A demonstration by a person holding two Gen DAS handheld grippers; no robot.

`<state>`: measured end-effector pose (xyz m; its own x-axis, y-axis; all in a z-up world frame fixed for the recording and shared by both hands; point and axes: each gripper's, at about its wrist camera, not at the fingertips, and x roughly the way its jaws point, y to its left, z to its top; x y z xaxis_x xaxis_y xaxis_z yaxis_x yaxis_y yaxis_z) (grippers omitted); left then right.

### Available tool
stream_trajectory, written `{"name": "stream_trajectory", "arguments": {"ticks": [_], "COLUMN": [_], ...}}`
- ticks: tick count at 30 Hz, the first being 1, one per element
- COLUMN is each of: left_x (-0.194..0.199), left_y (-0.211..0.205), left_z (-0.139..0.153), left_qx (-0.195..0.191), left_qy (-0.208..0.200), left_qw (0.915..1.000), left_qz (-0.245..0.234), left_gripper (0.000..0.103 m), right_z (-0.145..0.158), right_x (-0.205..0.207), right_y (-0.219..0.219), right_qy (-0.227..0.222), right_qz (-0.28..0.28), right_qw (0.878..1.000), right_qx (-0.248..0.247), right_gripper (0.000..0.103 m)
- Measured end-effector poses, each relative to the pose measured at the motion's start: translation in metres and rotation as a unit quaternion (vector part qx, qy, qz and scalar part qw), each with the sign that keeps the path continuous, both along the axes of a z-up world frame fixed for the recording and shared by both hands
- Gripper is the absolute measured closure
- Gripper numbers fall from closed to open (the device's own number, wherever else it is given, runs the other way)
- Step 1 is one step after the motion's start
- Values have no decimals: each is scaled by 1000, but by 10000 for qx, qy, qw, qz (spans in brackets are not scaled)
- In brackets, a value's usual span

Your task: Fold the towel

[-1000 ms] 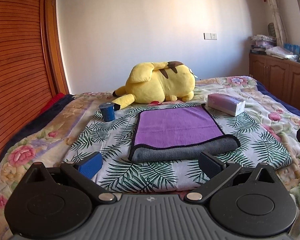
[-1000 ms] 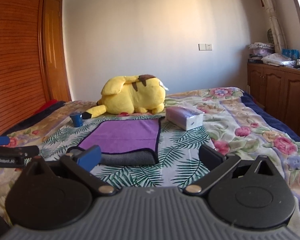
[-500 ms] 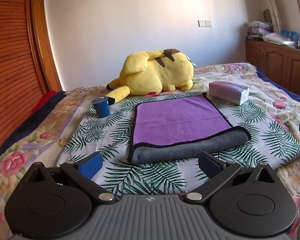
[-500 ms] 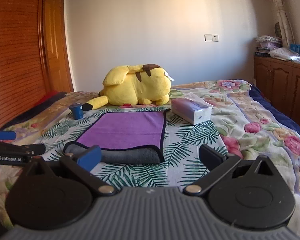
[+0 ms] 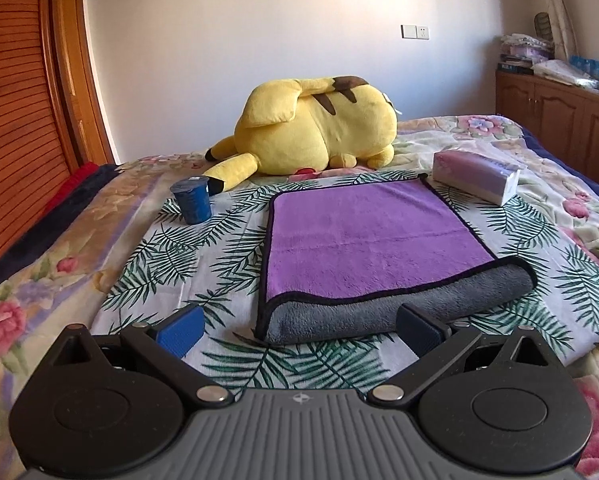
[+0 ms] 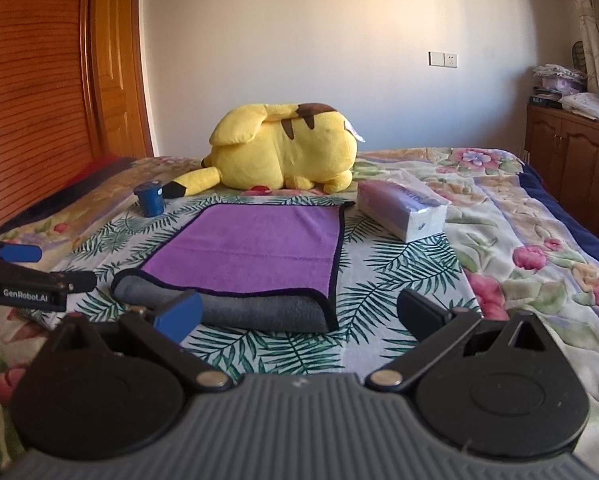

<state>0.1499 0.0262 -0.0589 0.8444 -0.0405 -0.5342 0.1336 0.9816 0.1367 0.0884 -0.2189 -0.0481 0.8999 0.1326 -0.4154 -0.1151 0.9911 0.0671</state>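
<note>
A towel, purple on top and grey underneath with a black hem, lies folded in half on the palm-leaf sheet; it shows in the left wrist view (image 5: 371, 236) and in the right wrist view (image 6: 251, 248). Its rolled grey fold faces me. My left gripper (image 5: 299, 328) is open and empty, just short of the fold's left end. My right gripper (image 6: 297, 310) is open and empty, just short of the fold's right end. The left gripper also shows at the left edge of the right wrist view (image 6: 23, 276).
A yellow plush toy (image 5: 315, 128) lies behind the towel. A blue cup (image 5: 191, 200) stands to the towel's left, a tissue pack (image 5: 475, 176) to its right. A wooden wardrobe (image 5: 15, 100) stands on the left, wooden cabinets (image 5: 559, 128) on the right.
Both grippers have moved closer to the towel's near fold and lower over the bed. Both stay open and empty. The towel has not moved.
</note>
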Motion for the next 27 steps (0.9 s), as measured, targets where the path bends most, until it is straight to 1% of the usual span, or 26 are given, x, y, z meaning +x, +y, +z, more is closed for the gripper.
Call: {"name": "stream_trajectory", "arguments": {"ticks": [9, 15, 21, 25, 27], "left_x": [28, 46, 63, 73, 77], "left_y": [2, 7, 10, 18, 24], "left_z": [-14, -21, -31, -35, -37], "left_qx": [61, -62, -99, -179, -290], "left_qy": [112, 193, 334, 380, 432], "left_qw": [9999, 9997, 9991, 9990, 9986], "left_qz": [-84, -163, -236, -158, -122], "left_gripper": [0, 0, 0, 1, 2], "right_z": [-7, -10, -16, -21, -23], "right_x": [30, 45, 57, 64, 67], "right_y": [13, 21, 25, 27, 29], "right_qy": [96, 144, 224, 317, 362], "right_qz": [135, 237, 276, 275, 272], "right_qw": [9998, 9995, 9991, 9986, 9984], "right_qx": [-67, -147, -237, -307, -351], "right_gripper": [0, 0, 0, 0, 0]}}
